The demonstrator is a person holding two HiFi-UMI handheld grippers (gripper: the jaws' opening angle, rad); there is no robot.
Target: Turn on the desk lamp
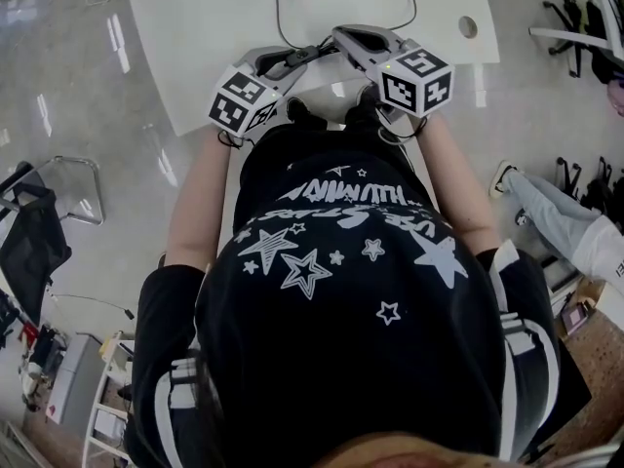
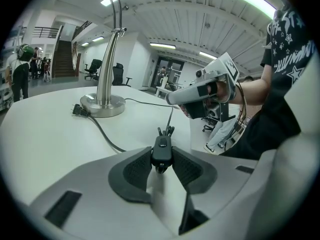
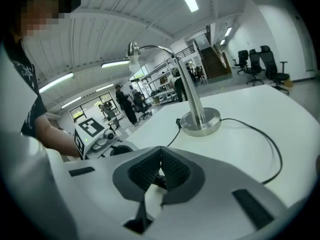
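Note:
A silver desk lamp stands on the white table [image 1: 195, 27], its round base [image 2: 102, 105] ahead of my left gripper and its curved neck [image 3: 187, 84] rising in the right gripper view. Its black cord [image 2: 107, 139] runs across the table to a small inline switch [image 2: 161, 145]. My left gripper [image 2: 161, 153] is shut on that switch, one pad against each side. My right gripper [image 3: 161, 155] has its pads together on the lamp cord [image 3: 172, 138] just beyond the switch. Both grippers meet at the table's near edge, left [image 1: 310, 55] and right [image 1: 339, 39].
A black plug [image 2: 80, 110] lies beside the lamp base. More cord [image 3: 270, 149] loops over the table on the right. The table has a round cable hole [image 1: 468, 26]. Another person's leg [image 1: 561, 217] and office chairs [image 3: 272, 64] stand off the table.

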